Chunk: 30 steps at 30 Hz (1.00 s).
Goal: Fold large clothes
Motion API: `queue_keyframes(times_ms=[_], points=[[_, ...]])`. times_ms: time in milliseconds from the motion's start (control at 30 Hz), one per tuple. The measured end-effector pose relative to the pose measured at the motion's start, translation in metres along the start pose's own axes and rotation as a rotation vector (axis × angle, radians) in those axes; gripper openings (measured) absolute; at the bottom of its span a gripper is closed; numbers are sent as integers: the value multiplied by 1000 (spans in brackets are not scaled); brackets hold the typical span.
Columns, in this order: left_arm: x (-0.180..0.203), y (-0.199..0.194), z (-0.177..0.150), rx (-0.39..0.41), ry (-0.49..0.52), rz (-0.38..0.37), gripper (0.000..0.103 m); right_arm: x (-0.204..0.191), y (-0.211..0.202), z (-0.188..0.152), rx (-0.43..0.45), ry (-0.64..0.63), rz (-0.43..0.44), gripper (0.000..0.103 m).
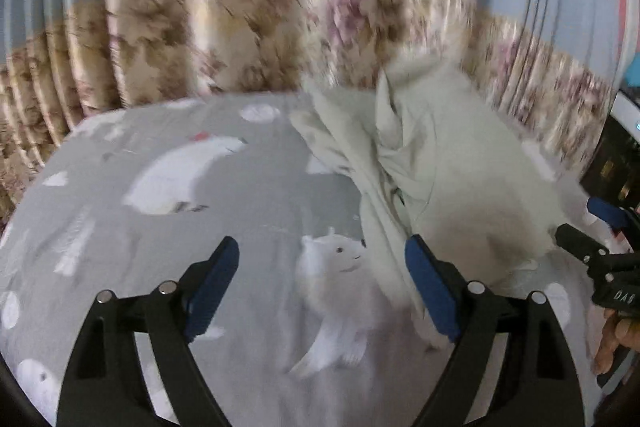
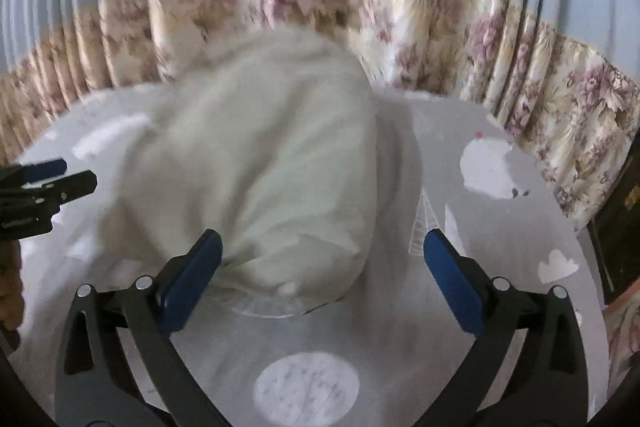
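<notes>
A large pale cream garment (image 1: 452, 163) lies crumpled in a heap on a grey bed sheet printed with white bears (image 1: 180, 175). My left gripper (image 1: 322, 251) is open and empty, with the garment's left edge by its right finger. My right gripper (image 2: 322, 243) is open and empty, hovering just in front of the bulging garment (image 2: 264, 167). The right gripper also shows at the right edge of the left wrist view (image 1: 592, 227). The left gripper shows at the left edge of the right wrist view (image 2: 60, 175).
A floral curtain (image 1: 248, 39) with a blue upper part hangs behind the bed. Dark furniture (image 2: 624, 219) stands at the right of the bed. Bare grey sheet (image 2: 500, 227) lies to the right of the garment.
</notes>
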<state>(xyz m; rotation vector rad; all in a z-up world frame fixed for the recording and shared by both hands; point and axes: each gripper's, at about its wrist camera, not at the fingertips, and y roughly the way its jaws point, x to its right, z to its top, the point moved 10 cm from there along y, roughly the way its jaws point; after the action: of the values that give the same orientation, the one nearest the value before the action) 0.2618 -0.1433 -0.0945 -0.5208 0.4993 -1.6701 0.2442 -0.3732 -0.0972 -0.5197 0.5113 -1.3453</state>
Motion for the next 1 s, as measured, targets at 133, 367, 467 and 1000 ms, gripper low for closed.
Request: queue_keyframes(times_ms=[133,367,467,1000], points=[[-17,-50,-20,41,9,20,91,-27,-40,-9,-10,-40,31,100],[-77,-117,-65,154,-59,178,99,-70,-88,-36,71,-12,65,100],[-101,-127,-74,172,-84,229,99,-79,-97,-42,100,16,70,100],[-109,-145,-81,187,-98,244,101,-79,-107,-47,130,18,39,100]])
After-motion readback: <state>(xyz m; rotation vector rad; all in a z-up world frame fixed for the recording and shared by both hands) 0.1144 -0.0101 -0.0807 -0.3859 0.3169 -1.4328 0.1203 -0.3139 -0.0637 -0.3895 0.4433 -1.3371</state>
